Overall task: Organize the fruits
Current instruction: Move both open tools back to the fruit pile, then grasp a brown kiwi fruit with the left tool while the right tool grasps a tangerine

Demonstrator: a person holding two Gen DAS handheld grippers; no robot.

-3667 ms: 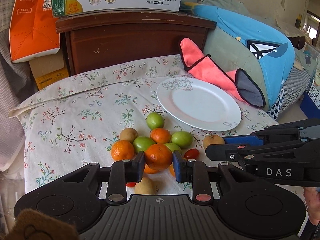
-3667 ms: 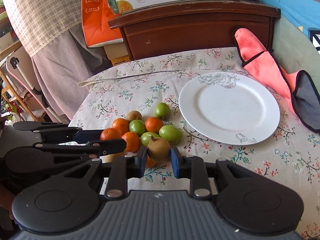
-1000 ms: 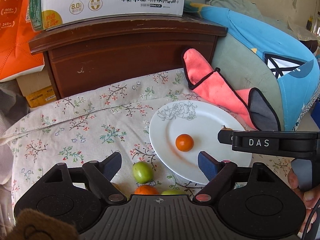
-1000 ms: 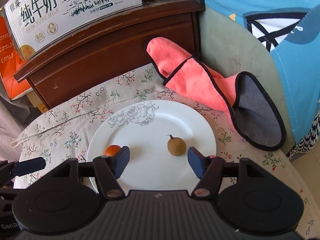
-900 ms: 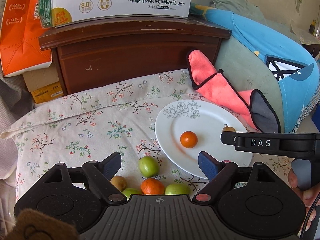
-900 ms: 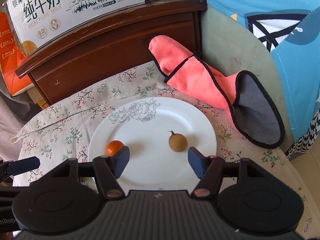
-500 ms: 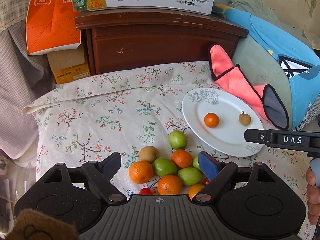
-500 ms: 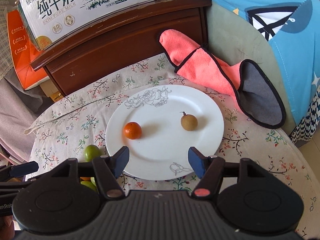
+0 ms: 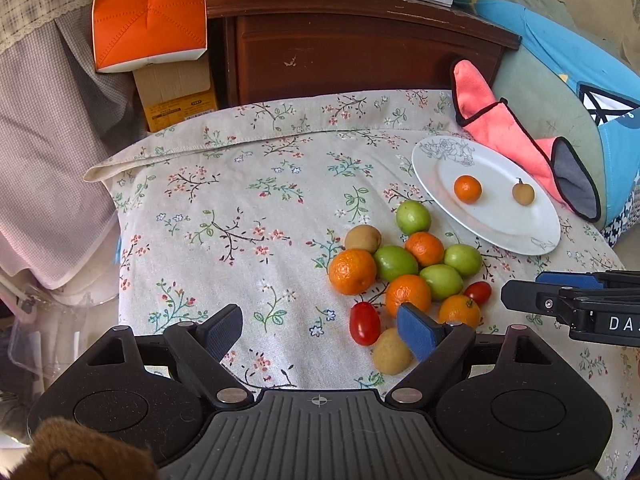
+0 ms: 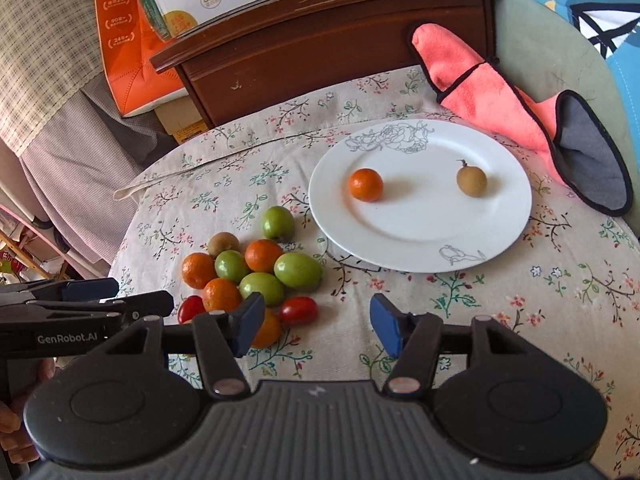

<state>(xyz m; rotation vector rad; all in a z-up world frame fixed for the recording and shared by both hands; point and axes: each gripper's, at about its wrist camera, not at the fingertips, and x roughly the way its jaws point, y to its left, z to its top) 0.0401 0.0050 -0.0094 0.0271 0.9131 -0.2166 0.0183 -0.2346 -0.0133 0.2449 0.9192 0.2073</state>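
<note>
Scanning from the left, we see bare floral tablecloth (image 9: pixel 224 216) under our left gripper (image 9: pixel 320 330), whose jaws stand wide apart with nothing between them. Just right of it lies the fruit pile (image 9: pixel 404 268) on the cloth: oranges, green fruits, brownish ones and small red tomatoes, most of them touching one another, with a pale brown fruit (image 9: pixel 391 351) nearest us beside the left gripper's right pad. Our right gripper (image 10: pixel 318 326) hovers near the pile's right edge, its jaws closing with only cloth between them; a red tomato (image 10: pixel 298 311) sits just by its left pad. Farther right and farther away, the white plate (image 10: pixel 420 248) holds one small orange (image 10: pixel 365 185) and one brown fruit (image 10: pixel 472 181), well apart from each other. A pink mitt (image 10: pixel 480 92) lies beyond the plate. We judge the job barely begun: two pieces are on the plate and about a dozen are left on the cloth.
</note>
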